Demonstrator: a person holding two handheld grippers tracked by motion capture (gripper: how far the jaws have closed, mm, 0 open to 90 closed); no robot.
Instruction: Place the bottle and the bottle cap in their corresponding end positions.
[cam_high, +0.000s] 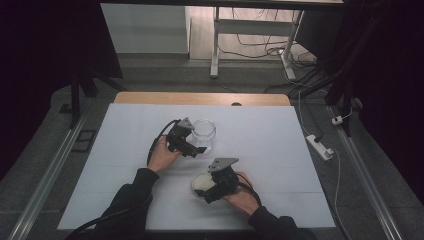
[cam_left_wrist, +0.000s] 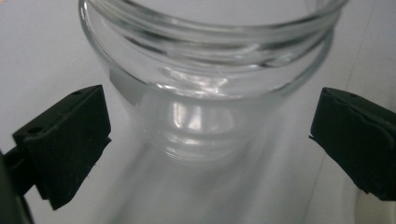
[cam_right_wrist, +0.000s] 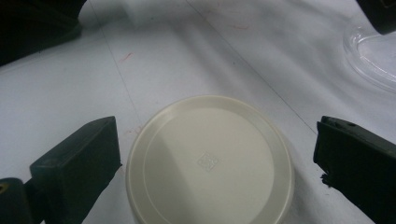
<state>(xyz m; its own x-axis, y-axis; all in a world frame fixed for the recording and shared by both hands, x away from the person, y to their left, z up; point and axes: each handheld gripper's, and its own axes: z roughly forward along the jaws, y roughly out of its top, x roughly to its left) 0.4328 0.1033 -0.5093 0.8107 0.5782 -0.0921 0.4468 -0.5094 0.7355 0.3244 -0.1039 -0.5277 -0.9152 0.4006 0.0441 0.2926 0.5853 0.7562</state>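
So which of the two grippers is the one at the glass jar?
The left gripper, farther up the table: its open jaws flank the clear jar without touching. The right gripper sits nearer the person, open around the cream lid.

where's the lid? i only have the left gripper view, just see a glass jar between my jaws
Observer: The cream lid lies flat on the white table cover, between the open jaws of the right tool.
Operator: is the right tool gripping it
Observer: No, both jaws stand clear of the lid's rim, with cover showing on each side.
Operator: how does the lid sit relative to my jar
Observer: In the high view the glass jar stands upright, farther from the person; the lid is nearer the person and slightly left of it, apart from it.
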